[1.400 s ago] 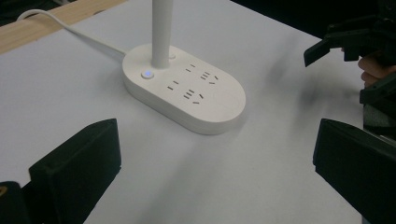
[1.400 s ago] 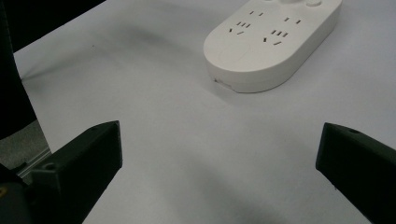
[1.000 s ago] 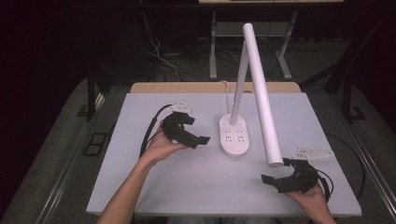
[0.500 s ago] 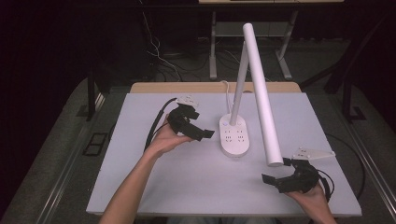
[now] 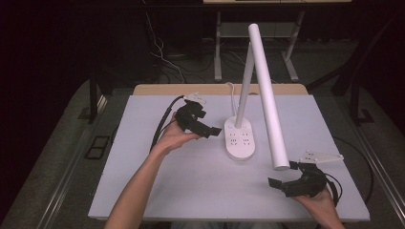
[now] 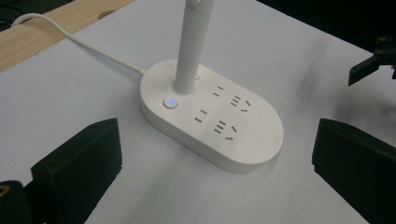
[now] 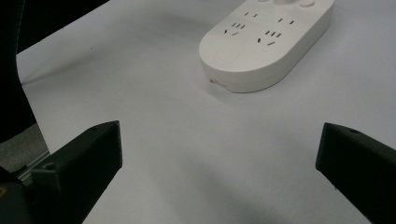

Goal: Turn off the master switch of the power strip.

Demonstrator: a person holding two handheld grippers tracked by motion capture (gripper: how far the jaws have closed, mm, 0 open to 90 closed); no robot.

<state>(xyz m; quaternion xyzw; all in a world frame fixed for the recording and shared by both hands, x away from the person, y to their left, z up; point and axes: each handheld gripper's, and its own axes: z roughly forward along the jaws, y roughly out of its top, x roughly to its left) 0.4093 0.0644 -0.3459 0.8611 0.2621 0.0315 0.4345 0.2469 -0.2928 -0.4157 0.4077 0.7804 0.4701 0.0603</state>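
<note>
I see the white table [image 5: 191,191] with the desk lamp [image 5: 241,138] standing near its middle, a little toward the far edge. The lamp is all white: an oval base, a slim stem rising from the base's far end, and a long tube head [image 5: 266,95] slanting down over the table toward my right side. The flat top of the base [image 6: 219,116] carries two rows of socket slots and an oval pad at one end; a white cord [image 6: 79,42] runs off it toward the wooden strip at the table's back. Beside the stem sits a small round button [image 6: 171,102] glowing blue. My left gripper [image 5: 210,130] hangs just left of the base, jaws spread wide with nothing between them. My right gripper [image 5: 279,183] rests near the front right corner, jaws likewise parted and empty.
</note>
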